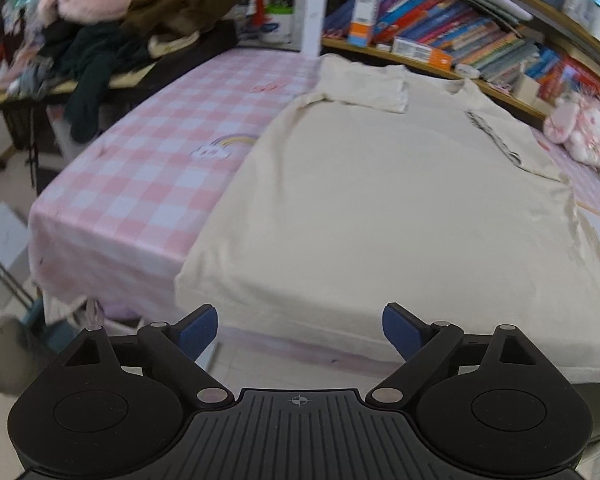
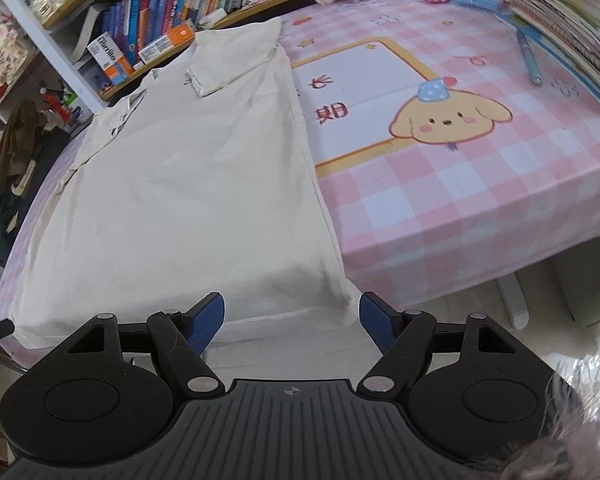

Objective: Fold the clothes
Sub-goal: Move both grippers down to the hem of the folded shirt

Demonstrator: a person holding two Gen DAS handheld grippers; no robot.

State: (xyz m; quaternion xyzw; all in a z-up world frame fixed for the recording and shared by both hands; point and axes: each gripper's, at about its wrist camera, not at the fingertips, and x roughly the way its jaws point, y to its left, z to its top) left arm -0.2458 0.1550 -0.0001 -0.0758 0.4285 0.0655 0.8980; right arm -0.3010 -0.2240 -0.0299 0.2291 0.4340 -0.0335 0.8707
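Note:
A cream T-shirt (image 1: 400, 200) lies flat on the pink checked tablecloth (image 1: 140, 184), both long sides and sleeves folded inward, its hem hanging over the near table edge. It also shows in the right wrist view (image 2: 188, 184). My left gripper (image 1: 300, 330) is open and empty, just short of the hem near the shirt's left corner. My right gripper (image 2: 292, 320) is open and empty, just short of the hem near the shirt's right corner (image 2: 340, 300).
A bookshelf (image 1: 480, 40) runs along the table's far side. A heap of clothes (image 1: 120, 32) lies at the far left. A pink plush toy (image 1: 580, 132) and stacked books (image 2: 572, 28) with a blue pen (image 2: 530, 56) sit at the right.

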